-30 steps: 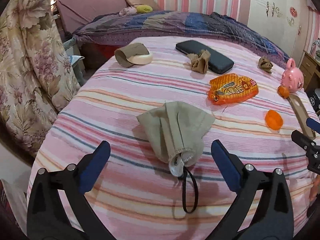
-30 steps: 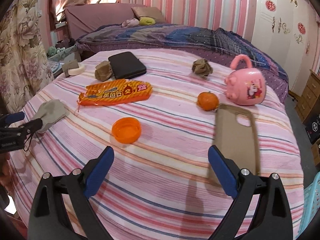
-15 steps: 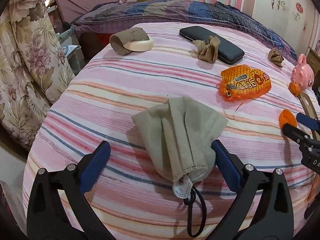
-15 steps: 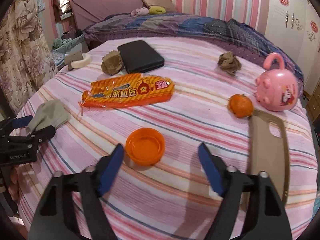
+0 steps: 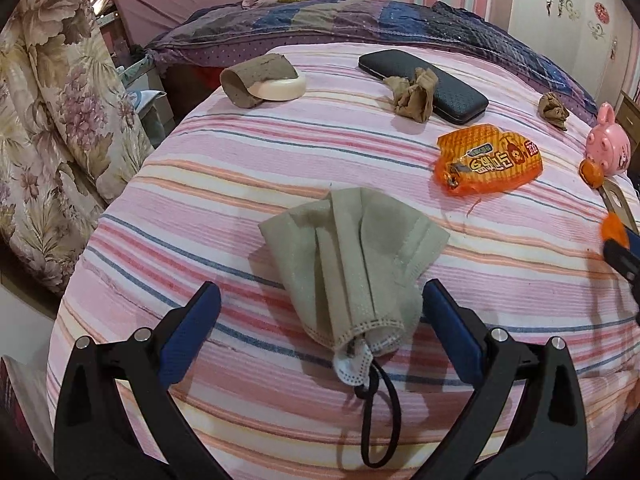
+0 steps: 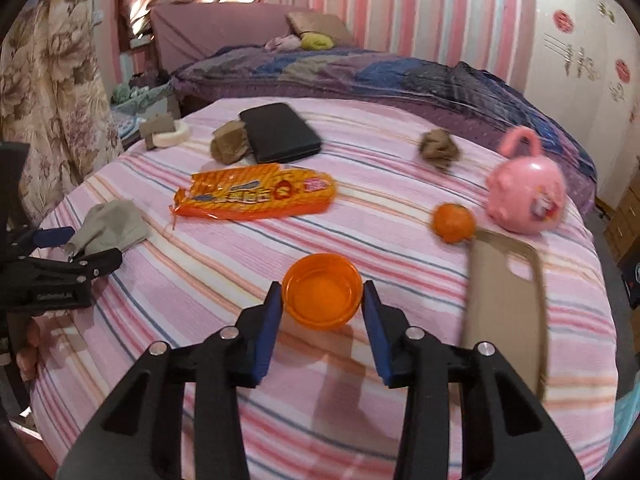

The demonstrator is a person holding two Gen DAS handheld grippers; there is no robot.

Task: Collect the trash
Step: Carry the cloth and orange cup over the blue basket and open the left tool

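1. Straddling the crumpled grey-green face mask (image 5: 352,264), the left gripper (image 5: 320,316) has its blue-padded fingers (image 5: 192,328) spread wide and released; the right-hand pad sits just beside the mask's edge, the other well clear.
2. The mask lies on the pink striped cloth (image 5: 280,152) covering the round table, its white inner layer and black ear loop (image 5: 376,412) trailing toward the camera.
3. The right gripper (image 6: 322,320) has narrowed its fingers (image 6: 268,332) around the shallow round orange plastic lid (image 6: 322,290); both pads sit right at the lid's rim. Whether they press it or only flank it, I cannot tell, nor whether the lid is off the cloth.
4. Farther back on the cloth lies the flat orange snack wrapper (image 6: 256,196), between the mask and the lid.
5. Two crumpled brown paper wads rest beyond it: one (image 6: 228,146) touching a black rectangular case (image 6: 280,132), the other (image 6: 438,148) near the far edge.
6. A brown cardboard tube leaning on a white tape roll (image 5: 264,80) sits at the table's far left.
7. On the right stand a pink pig-shaped plastic toy (image 6: 524,196), a small orange fruit (image 6: 454,222) and a tan phone case (image 6: 504,304).
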